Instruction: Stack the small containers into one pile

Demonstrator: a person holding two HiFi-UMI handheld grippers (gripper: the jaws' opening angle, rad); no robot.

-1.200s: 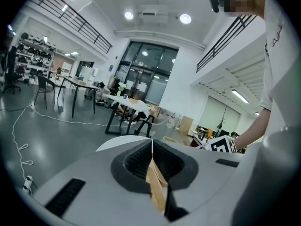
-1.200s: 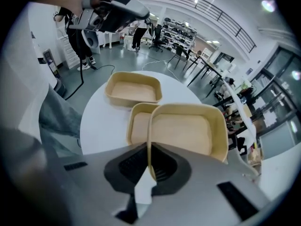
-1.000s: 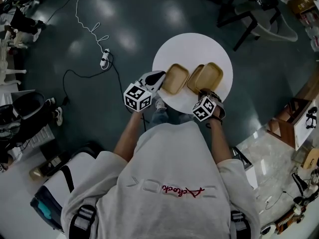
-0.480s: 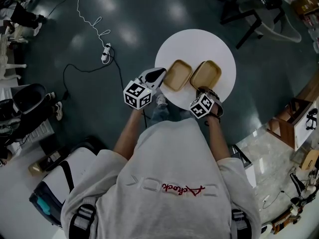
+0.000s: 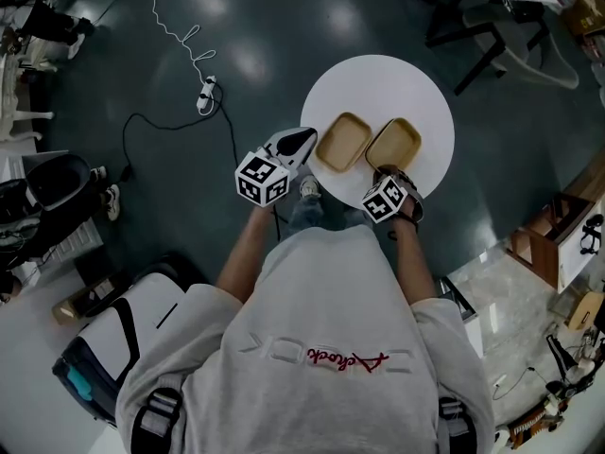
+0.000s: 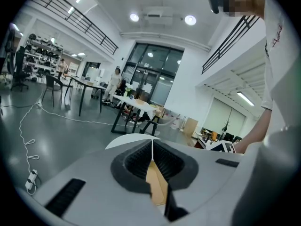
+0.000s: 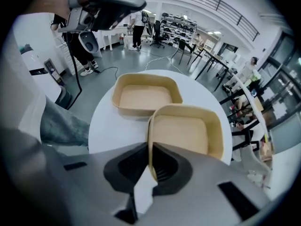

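The right container (image 5: 394,144) is being gripped by its near rim in the right tongs (image 5: 387,172) on the desk (image 5: 378,81). The left tongs (image 5: 306,138), closed together, are being held just beside the left container (image 5: 342,141).

Dim head view, glare on the floor (image 5: 241,62); bright gripper views, fisheye-bent at edges.

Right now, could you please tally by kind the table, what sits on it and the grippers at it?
Tan containers: 2, the left container and the right container
Round white table: 1
Grippers: 2, the left gripper and the right gripper
Total: 5
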